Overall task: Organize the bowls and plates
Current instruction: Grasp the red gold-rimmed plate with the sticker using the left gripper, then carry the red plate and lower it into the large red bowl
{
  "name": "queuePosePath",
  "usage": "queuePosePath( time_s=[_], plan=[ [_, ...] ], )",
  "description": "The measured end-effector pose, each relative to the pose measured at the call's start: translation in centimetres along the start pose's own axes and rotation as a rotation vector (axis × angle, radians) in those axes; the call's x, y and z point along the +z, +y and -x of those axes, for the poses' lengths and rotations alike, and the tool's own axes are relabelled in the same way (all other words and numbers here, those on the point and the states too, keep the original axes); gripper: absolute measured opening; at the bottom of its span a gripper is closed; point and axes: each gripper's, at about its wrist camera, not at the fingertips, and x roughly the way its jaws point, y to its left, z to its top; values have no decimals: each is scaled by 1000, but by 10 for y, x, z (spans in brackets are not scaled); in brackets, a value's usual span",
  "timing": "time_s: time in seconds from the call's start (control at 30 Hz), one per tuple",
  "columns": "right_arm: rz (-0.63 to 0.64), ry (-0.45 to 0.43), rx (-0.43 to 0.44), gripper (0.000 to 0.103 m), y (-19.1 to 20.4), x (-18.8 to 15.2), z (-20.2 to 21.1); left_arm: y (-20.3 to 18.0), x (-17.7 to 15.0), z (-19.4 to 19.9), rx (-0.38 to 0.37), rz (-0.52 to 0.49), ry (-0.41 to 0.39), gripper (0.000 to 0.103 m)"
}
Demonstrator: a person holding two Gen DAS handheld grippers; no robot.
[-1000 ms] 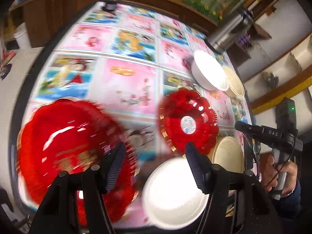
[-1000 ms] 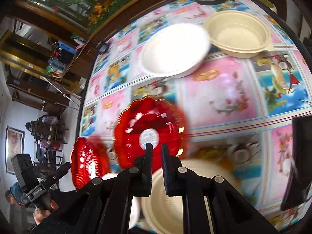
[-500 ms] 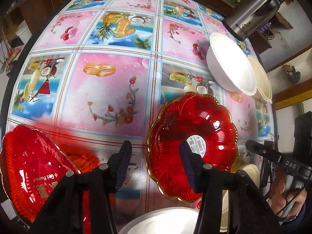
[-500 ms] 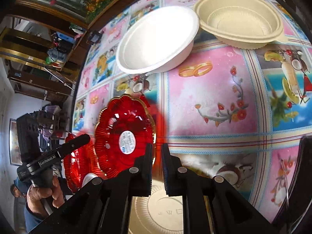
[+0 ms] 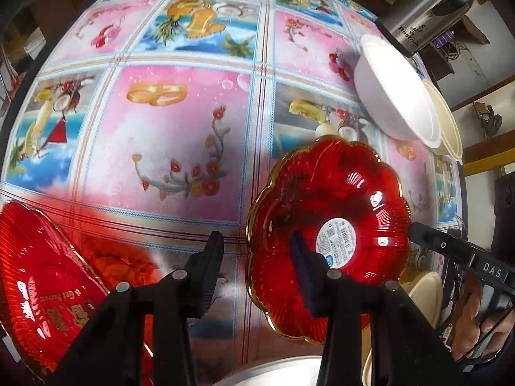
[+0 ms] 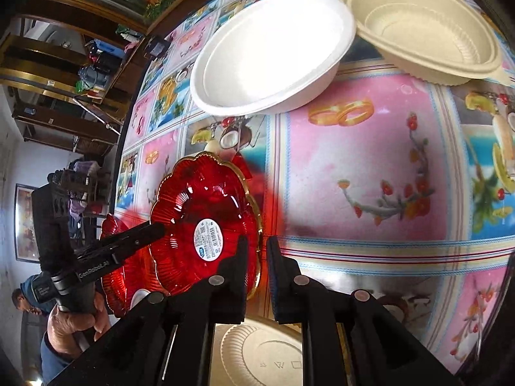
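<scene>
Left wrist view: heart-shaped red plate at left table edge; left gripper jaws closing astride the near-left rim of scalloped red plate, pads not pressing it yet; white bowl far right. Right gripper clenched on that plate's right rim; beige bowl beside white bowl

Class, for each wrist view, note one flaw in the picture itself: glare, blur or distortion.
Left wrist view: fisheye bends the tablecloth grid into curves; glints on the scalloped red plate. Right wrist view: the white bowl interior is blown out by glare; a red smear blurs beside the plate.
</scene>
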Motion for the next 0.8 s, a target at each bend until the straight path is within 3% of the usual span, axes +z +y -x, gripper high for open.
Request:
queuePosePath(
  time_s=[0.1,0.37,0.63,0.8],
  plan=[
    [2,15,-4,12,1,-1,-6,-1,-1,-3,-10,-2,1,18],
    [-15,-36,2,11,5,-1,1,-14,0,13,17,-43,-55,18],
    [55,-106,-28,11,24,-1,17,-19,8,47,11,-63,-156,18],
    [78,-130,-32,11,30,-1,18,-19,9,54,18,-56,-180,20]
  ],
)
